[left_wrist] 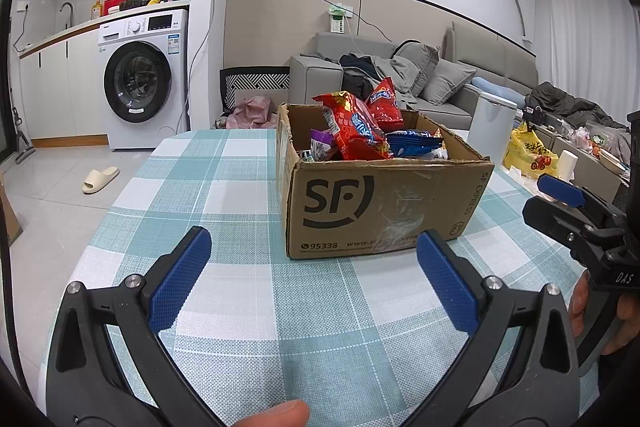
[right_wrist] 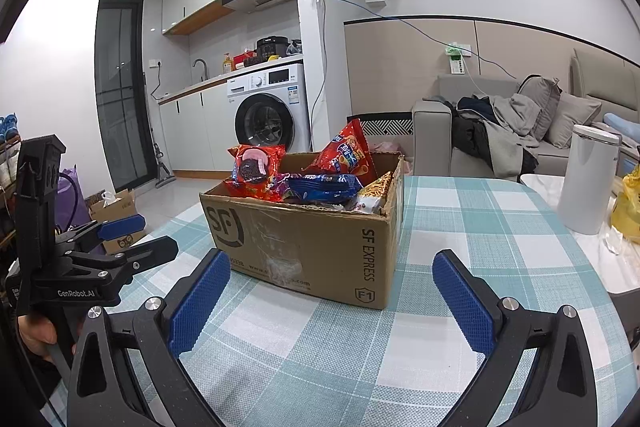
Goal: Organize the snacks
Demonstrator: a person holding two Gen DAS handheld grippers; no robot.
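A brown SF Express cardboard box (left_wrist: 380, 211) stands open on the checked tablecloth, also in the right wrist view (right_wrist: 312, 247). It holds several snack bags: red bags (left_wrist: 356, 131) (right_wrist: 346, 153), a blue bag (left_wrist: 414, 143) (right_wrist: 324, 187), a purple pack (left_wrist: 322, 147) and a red cookie pack (right_wrist: 254, 169). My left gripper (left_wrist: 312, 259) is open and empty, just in front of the box. My right gripper (right_wrist: 332, 283) is open and empty, near the box's front corner. Each gripper shows at the other view's edge, the right one (left_wrist: 568, 203) and the left one (right_wrist: 132, 239).
A white cylindrical bin (right_wrist: 588, 179) and a yellow plastic bag (left_wrist: 528, 151) stand on a white table to the right. The teal checked table (left_wrist: 224, 195) extends left of the box. A grey sofa (left_wrist: 440, 79) lies behind, a washing machine (left_wrist: 140, 83) at far left.
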